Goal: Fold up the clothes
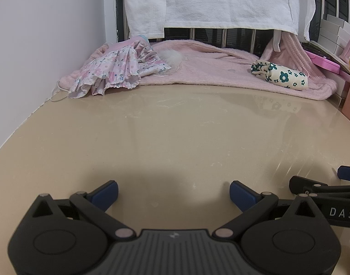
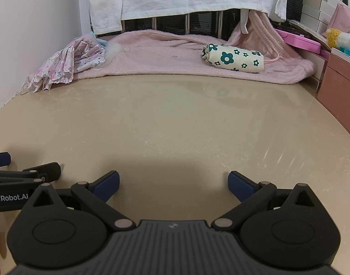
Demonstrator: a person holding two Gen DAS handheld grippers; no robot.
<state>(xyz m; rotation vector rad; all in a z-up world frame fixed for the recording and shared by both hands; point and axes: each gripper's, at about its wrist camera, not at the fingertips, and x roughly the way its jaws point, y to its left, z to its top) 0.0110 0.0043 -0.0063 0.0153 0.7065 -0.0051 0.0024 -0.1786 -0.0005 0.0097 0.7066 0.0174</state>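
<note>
A crumpled pink floral garment (image 1: pixel 108 73) lies at the far left of the beige table (image 1: pixel 175 133), also in the right wrist view (image 2: pixel 60 68). A folded cream cloth with green flowers (image 1: pixel 282 75) rests on a pink fuzzy garment (image 1: pixel 209 68) spread along the back; both show in the right wrist view, the cream cloth (image 2: pixel 234 57) on the pink garment (image 2: pixel 163 52). My left gripper (image 1: pixel 173 194) is open and empty, low over the near table. My right gripper (image 2: pixel 173 184) is open and empty beside it, its fingers visible at the left view's right edge (image 1: pixel 312 184).
White towels (image 1: pixel 211 2) hang over a railing behind the table. A white wall (image 1: pixel 49 45) stands on the left. Pink boxes (image 2: pixel 337 91), white boxes (image 2: pixel 319 6) and a plush toy (image 2: pixel 342 37) stand at the right.
</note>
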